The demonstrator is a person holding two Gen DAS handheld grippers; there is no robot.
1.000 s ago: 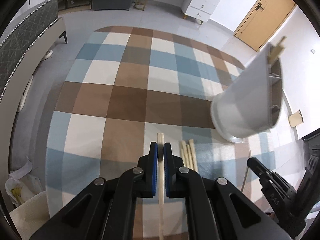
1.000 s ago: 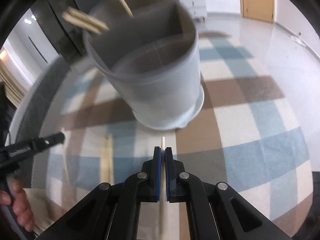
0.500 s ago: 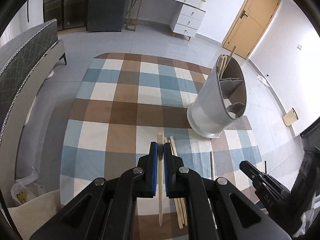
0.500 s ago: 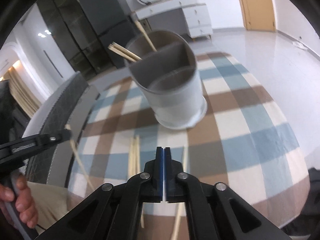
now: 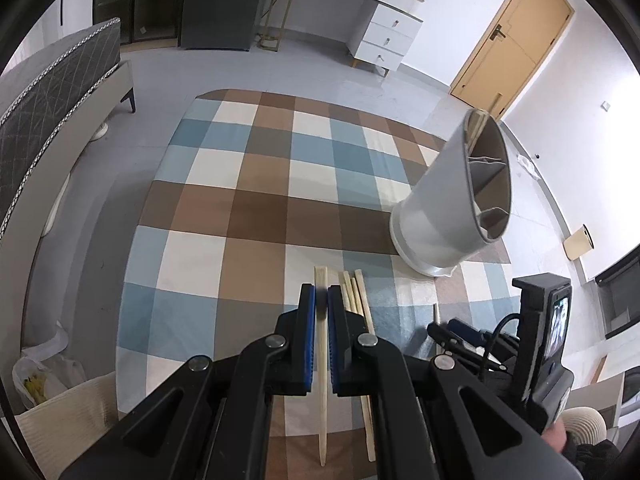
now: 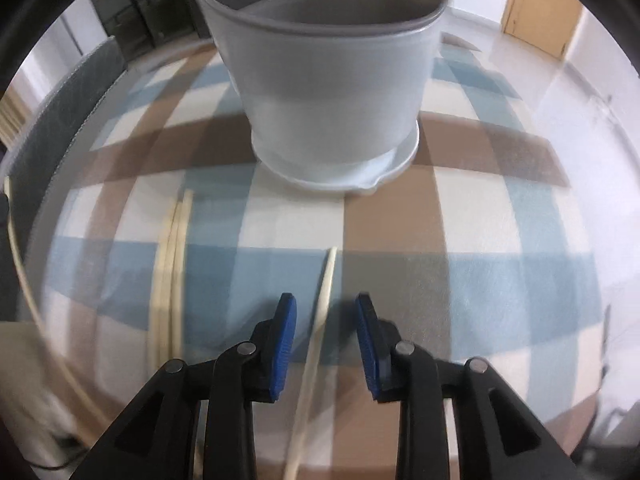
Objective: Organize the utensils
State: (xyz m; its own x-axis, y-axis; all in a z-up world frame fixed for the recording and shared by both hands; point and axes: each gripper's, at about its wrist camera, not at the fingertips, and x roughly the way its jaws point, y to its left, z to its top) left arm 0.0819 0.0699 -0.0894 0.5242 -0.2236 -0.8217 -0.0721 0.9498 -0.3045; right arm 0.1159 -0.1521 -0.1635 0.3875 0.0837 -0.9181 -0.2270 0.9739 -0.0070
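The right gripper (image 6: 325, 320) has just been opening: its blue pads, pressed together half a second ago, now stand apart with a single chopstick (image 6: 326, 280) lying between them on the checked cloth (image 6: 500, 280), touched by neither pad as far as the blurred right wrist view shows. It has also come down close to the cloth, so the grey divided holder (image 6: 332, 80), which a moment ago sat further off, now fills the top of that view, just beyond the chopstick's far tip. That reads as a fresh pick being lined up, with only the closing left.

The left gripper (image 5: 321, 300) stays pinched on its own chopstick (image 5: 321, 360), which runs between the pads and sticks out past both ends. On the holder's side of it, a loose bundle of chopsticks (image 5: 354, 292) lies on the cloth, short of the holder's base. In the left wrist view the holder (image 5: 448, 208) shows one or two sticks already in its far compartment; several are not yet stowed.
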